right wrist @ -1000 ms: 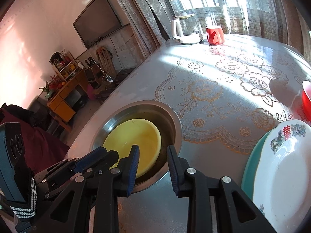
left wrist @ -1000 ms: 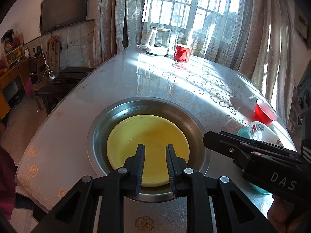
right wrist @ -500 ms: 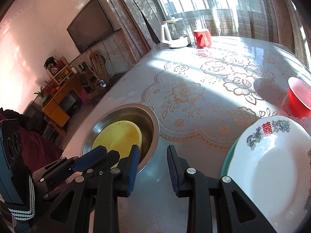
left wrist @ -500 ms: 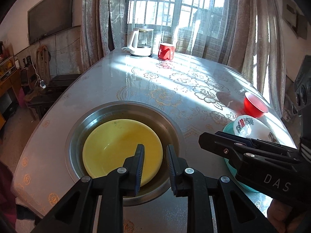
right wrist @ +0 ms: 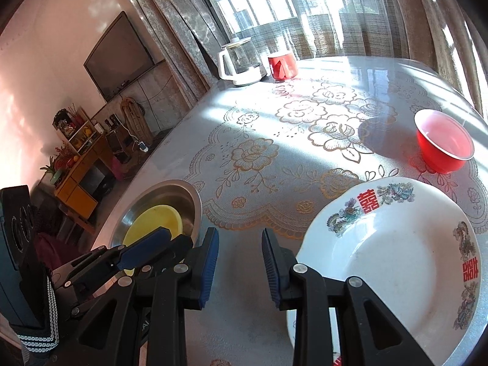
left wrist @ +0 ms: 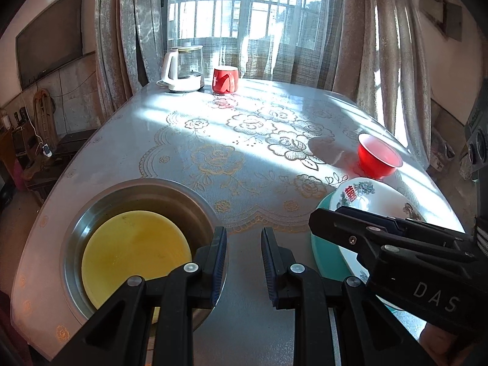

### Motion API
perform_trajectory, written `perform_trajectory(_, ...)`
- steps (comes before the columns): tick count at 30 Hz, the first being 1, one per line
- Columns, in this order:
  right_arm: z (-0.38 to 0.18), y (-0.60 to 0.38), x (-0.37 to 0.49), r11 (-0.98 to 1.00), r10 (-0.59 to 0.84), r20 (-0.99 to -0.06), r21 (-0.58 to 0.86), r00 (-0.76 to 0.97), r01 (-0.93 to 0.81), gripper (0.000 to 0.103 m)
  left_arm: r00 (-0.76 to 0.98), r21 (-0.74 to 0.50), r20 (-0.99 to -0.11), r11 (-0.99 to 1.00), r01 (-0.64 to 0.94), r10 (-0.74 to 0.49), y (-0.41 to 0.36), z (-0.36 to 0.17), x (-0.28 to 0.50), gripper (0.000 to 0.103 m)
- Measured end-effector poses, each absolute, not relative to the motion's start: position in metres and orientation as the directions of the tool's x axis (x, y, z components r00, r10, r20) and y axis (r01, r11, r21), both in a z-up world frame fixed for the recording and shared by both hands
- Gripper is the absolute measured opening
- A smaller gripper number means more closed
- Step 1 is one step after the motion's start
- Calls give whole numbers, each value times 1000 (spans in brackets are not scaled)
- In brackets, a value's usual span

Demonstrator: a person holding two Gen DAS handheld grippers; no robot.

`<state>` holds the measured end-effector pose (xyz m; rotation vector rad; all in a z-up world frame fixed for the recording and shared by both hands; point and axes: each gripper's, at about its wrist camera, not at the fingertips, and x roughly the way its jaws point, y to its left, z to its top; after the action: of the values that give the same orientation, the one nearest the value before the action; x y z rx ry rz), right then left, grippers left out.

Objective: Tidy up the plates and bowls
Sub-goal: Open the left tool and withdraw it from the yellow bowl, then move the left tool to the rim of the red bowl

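Sunlight falls on a big table [left wrist: 244, 140] with a flowery cover, by a window with curtains. On it, a yellow plate [left wrist: 134, 247] lies inside a shiny metal bowl [left wrist: 100, 201]. To the right, a white plate [right wrist: 393, 253] with red marks sits on a teal plate [left wrist: 326, 244]. A red bowl [right wrist: 442, 140] stands just past them. The left gripper [left wrist: 244, 259] and right gripper [right wrist: 241, 259] hang over the bare cover between the stacks, jaws apart, holding nothing.

Sunlit barred window [left wrist: 244, 12] behind grey curtains [left wrist: 128, 30] (television [right wrist: 120, 56] on wall).
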<state>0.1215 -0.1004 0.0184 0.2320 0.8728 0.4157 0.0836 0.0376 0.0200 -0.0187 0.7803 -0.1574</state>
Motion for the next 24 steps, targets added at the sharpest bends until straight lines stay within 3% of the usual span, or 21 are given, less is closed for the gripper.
perform_trajectory(14,19,-151,121,917,380,-688,369,618,-153,30,677,-39,-709,970,240,-196,-12,20,93,25)
perform_trajectory(24,24,-222,126,919,284,-680,395,676,11,29,660,-17,-715,950,311,-229,-46,25,108,29)
